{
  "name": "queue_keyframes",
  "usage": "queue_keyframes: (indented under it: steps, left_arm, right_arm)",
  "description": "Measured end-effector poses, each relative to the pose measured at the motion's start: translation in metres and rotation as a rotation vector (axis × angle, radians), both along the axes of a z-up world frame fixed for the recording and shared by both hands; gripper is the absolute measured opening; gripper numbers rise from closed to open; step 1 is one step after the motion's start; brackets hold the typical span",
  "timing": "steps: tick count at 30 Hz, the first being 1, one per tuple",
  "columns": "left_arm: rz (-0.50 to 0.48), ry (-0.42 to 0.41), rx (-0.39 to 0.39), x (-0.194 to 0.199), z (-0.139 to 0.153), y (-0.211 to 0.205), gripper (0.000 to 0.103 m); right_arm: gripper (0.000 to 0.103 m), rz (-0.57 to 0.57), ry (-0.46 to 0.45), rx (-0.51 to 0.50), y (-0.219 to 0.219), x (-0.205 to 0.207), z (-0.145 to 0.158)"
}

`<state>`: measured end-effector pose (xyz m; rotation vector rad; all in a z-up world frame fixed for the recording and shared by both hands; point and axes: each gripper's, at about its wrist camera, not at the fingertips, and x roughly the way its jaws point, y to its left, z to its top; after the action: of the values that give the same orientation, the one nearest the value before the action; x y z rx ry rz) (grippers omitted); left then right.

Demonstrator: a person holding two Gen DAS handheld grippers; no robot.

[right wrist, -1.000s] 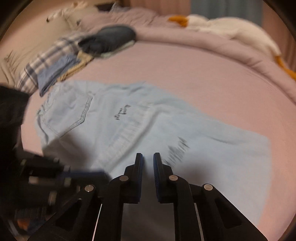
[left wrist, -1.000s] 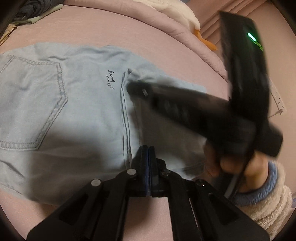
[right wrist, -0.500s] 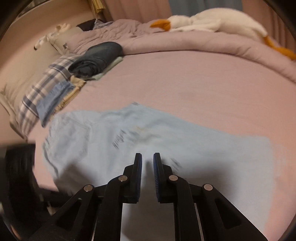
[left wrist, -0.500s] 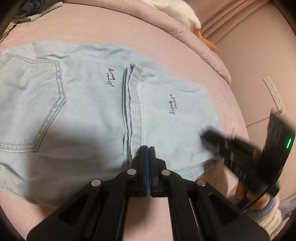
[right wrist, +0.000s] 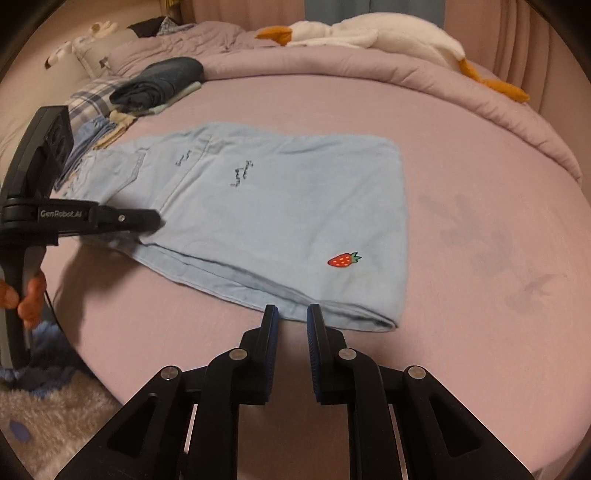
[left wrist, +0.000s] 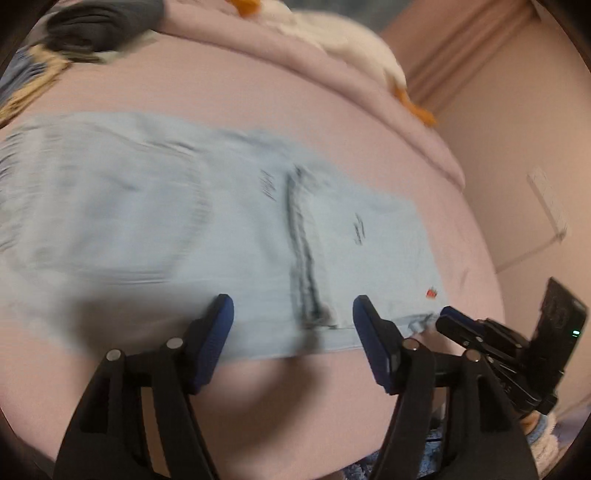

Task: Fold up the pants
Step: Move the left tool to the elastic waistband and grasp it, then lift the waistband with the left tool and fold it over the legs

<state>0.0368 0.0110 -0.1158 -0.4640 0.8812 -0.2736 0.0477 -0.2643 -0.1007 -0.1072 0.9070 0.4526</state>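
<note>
While my left gripper (left wrist: 291, 325) hovers over the near hem of the light-blue denim pants (right wrist: 280, 206), its jaws are opening; only the cloth lying flat below shows through the gap, and the blue pads press on nothing. That view is smeared with blur, so the seams read only as dark streaks. My right gripper (right wrist: 292, 325) sits at the near edge of the pants with its jaws a narrow slot apart, nothing caught in the slot; the folded hem lies just past the fingertips, and whether they touch it I cannot tell.

The pants lie flat on the pink bedsheet (right wrist: 480, 258), doubled over so one layer rests on another, with a crisp fold along the right side. A small red strawberry patch (right wrist: 343, 260) sits near the near-right corner, and two bits of dark script stitching show farther back. A back pocket shows at the far-left end.

Beyond the pants, at the left head of the bed, a stack of folded clothes (right wrist: 159, 85) rests beside a plaid pillow (right wrist: 88, 99). A white goose plush (right wrist: 388, 35) with orange beak and feet sprawls along the rumpled lilac duvet (right wrist: 369, 70) at the back. From the right view, a hand (right wrist: 26, 299) grips the handle of my left gripper at the left edge.
</note>
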Motion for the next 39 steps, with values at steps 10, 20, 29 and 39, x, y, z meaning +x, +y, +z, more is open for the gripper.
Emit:
queue_keyframes:
  steps: [10, 20, 29, 39]
  left_arm:
    - [0.400, 0.043, -0.163, -0.062, -0.013, 0.117, 0.067]
    - [0.532, 0.075, -0.347, -0.057, -0.034, 0.147, 0.067]
    - [0.620, 0.013, -0.391, -0.031, -0.032, 0.171, 0.069]
    - [0.564, 0.059, -0.316, -0.014, -0.031, 0.180, 0.040]
  right_arm:
    - [0.017, 0.093, -0.045, 0.122, 0.037, 0.010, 0.015]
    - [0.018, 0.161, -0.030, 0.122, 0.065, 0.008, 0.015]
    - [0.018, 0.182, -0.028, 0.105, 0.075, 0.010, 0.017]
    - [0.018, 0.235, 0.034, 0.134, 0.114, 0.031, 0.014]
